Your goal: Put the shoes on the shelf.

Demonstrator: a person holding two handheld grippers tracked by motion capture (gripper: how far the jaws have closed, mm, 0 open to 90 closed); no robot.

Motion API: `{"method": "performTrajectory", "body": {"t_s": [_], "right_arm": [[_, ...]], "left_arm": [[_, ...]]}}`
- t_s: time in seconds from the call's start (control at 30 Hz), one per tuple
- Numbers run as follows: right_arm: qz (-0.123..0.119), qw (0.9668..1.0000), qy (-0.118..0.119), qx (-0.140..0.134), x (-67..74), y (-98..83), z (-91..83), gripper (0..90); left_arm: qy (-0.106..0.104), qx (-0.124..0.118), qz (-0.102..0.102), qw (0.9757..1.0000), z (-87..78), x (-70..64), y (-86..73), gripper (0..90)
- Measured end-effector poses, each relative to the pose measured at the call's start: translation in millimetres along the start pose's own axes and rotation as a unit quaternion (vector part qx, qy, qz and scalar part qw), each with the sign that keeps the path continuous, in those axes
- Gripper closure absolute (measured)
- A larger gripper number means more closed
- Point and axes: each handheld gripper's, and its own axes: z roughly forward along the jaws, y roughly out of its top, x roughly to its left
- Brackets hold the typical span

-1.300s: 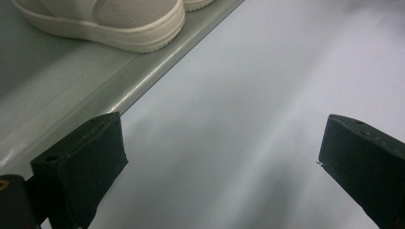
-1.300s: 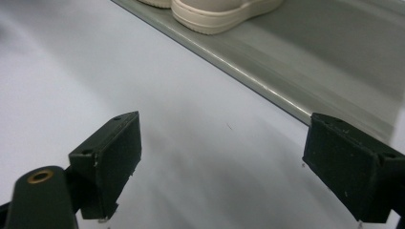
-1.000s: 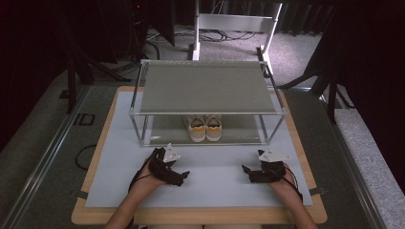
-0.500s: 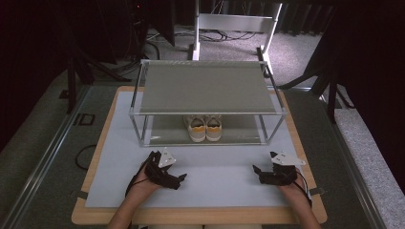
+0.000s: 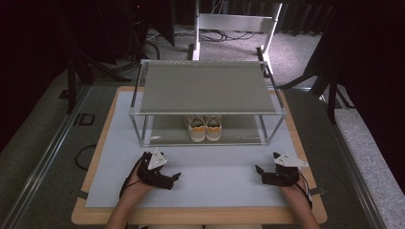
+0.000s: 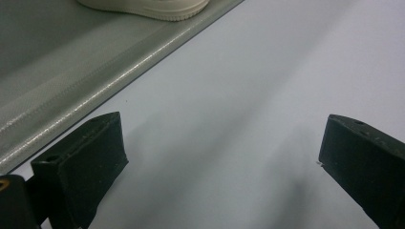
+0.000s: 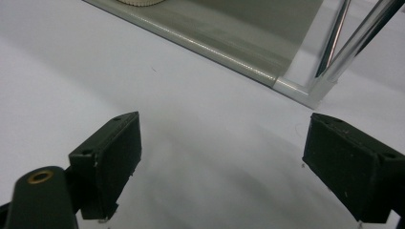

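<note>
A pair of cream shoes with yellow heels (image 5: 205,128) stands on the lower shelf of a metal rack (image 5: 205,112) at the middle of the table. My left gripper (image 5: 172,178) rests low over the white mat in front of the rack's left half, jaws wide open and empty (image 6: 219,157). A shoe's sole (image 6: 148,7) shows at the top of the left gripper view. My right gripper (image 5: 261,173) sits in front of the rack's right end, also open with nothing between its jaws (image 7: 222,157). Both grippers are well short of the shoes.
The rack's grey top shelf (image 5: 205,88) overhangs the shoes. Its lower shelf edge (image 7: 215,43) and a chrome corner post (image 7: 334,43) lie just ahead of the right gripper. The white mat (image 5: 215,186) lies on a wooden board. A white frame (image 5: 234,24) stands beyond.
Both hands have drawn back toward the table's near edge. The right gripper also shifted to the right, and the left a little to the left. Jaws stay open.
</note>
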Motion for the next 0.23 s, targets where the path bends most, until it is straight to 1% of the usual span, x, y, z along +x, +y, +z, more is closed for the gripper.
{"method": "performTrajectory", "body": {"t_s": [0.13, 0.23], "right_arm": [[0.0, 1.0, -0.004, -0.002, 0.2, -0.2, -0.1, 12.4], [-0.001, 1.0, -0.003, 0.0, 0.3, -0.1, 0.1, 12.5]], "left_arm": [[0.008, -0.002, 0.001, 1.0, -0.3, -0.6, -0.8, 1.8], [0.002, 0.0, 0.006, 1.0, 0.0, -1.0, -0.8, 1.8]]}}
